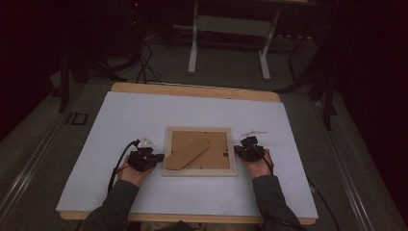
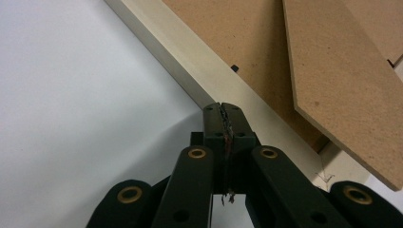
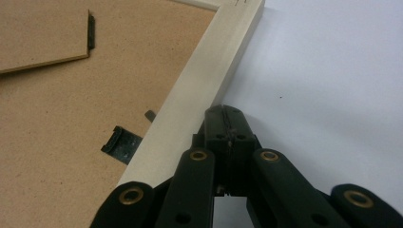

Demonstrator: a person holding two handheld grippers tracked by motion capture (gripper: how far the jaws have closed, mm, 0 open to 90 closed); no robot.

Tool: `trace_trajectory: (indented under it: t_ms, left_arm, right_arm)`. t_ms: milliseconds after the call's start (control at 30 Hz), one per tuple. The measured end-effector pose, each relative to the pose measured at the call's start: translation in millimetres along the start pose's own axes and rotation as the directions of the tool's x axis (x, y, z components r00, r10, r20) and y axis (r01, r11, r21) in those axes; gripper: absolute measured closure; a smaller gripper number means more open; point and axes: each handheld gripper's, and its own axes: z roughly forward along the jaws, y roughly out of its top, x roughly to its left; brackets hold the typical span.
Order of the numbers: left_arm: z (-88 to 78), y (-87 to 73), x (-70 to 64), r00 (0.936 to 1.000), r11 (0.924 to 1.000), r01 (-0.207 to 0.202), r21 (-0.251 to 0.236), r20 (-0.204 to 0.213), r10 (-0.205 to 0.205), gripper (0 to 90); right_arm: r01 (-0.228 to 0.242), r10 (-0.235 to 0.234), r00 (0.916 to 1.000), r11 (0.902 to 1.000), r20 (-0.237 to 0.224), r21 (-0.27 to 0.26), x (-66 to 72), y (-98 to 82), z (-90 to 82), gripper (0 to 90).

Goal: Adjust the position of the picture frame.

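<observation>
On white sheet (image 1: 144, 115): one picture frame (image 1: 200, 172), face down; two grippers, left (image 1: 153, 159), right (image 1: 239, 150), fingers closed, holding nothing.

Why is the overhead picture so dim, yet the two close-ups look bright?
High view: dark room, soft focus, only the white table cover lit. Left gripper view: bright, picture frame sharp, fingers slightly blurred. Right gripper view: even light, faint shadow beside the frame.

We see a wooden counter (image 1: 192, 90) covered almost fully by a white sheet (image 1: 144, 115), wood edge showing at the far and near sides. Directly on the sheet lies a picture frame (image 1: 200, 173), face down, pale border, brown backing board (image 1: 217, 144) up, with its stand flap (image 1: 187, 153) slanting across it.
</observation>
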Motion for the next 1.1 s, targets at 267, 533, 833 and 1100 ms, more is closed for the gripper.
trace_trajectory:
  t_ms: [267, 533, 833, 1100]
  left_arm:
    - [0.8, 1.2, -0.1, 1.0, 1.0, 0.0, -0.008, -0.009, 0.0, 90.0]
    - [2.8, 3.6, 1.5, 0.9998, 0.9999, 0.003, -0.015, -0.018, -0.003, 90.0]
    - [5.2, 4.2, 3.4, 0.9996, 0.9998, 0.001, -0.022, -0.028, -0.001, 90.0]
    - [6.6, 4.7, 5.4, 0.9992, 0.9996, 0.01, -0.028, -0.037, -0.011, 89.1]
  right_arm:
    - [-0.009, 0.009, 0.9999, 0.9999, 0.004, -0.007, 0.8, -1.7, -0.4, 90.0]
    - [-0.01, 0.01, 0.9999, 0.9998, 0.005, -0.018, 6.5, -12.5, -8.2, 90.0]
    - [0.032, -0.033, 0.9993, 0.9992, -0.019, -0.023, 14.1, -32.8, -24.6, 88.8]
    - [0.057, -0.057, 0.9979, 0.9982, -0.031, -0.021, 17.8, -43.6, -33.9, 86.3]
